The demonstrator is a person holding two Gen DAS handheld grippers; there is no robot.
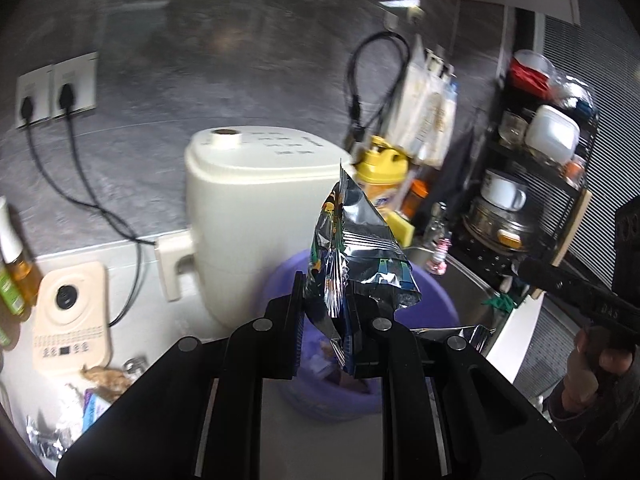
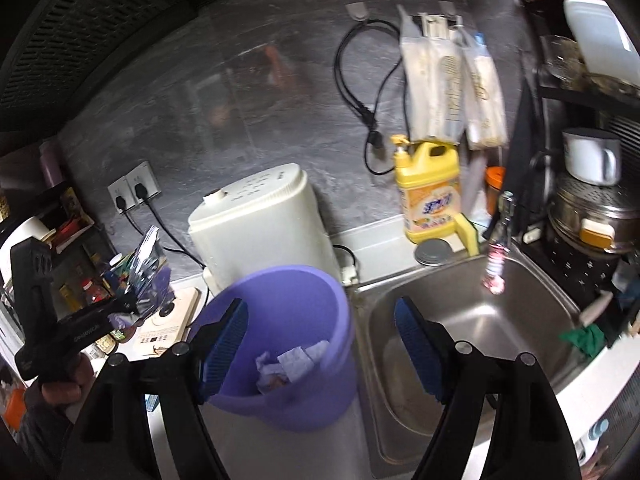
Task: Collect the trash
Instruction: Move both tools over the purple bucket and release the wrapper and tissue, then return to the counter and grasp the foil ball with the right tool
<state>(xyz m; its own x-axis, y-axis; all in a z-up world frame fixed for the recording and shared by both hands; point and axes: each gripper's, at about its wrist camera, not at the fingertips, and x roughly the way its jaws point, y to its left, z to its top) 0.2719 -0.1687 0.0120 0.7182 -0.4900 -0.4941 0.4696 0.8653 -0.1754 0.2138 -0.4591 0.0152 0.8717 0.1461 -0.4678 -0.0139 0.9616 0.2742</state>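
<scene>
My left gripper (image 1: 326, 320) is shut on a crumpled foil snack wrapper (image 1: 352, 252), which sticks up from the jaws above and in front of a purple bin (image 1: 436, 300). In the right wrist view the same wrapper (image 2: 146, 268) shows at the left, held left of the purple bin (image 2: 288, 288). The bin holds crumpled white paper (image 2: 288, 364). My right gripper (image 2: 320, 344) is open and empty, its blue pads (image 2: 224, 340) spread over the bin's rim and the sink. More trash (image 1: 80, 400) lies on the counter at the lower left.
A cream appliance (image 2: 256, 216) stands behind the bin. A steel sink (image 2: 472, 320) is to its right, with yellow detergent (image 2: 432, 192) and a dish rack (image 2: 592, 208) beyond. A beige scale (image 1: 72, 320) and bottles (image 1: 16, 264) sit left.
</scene>
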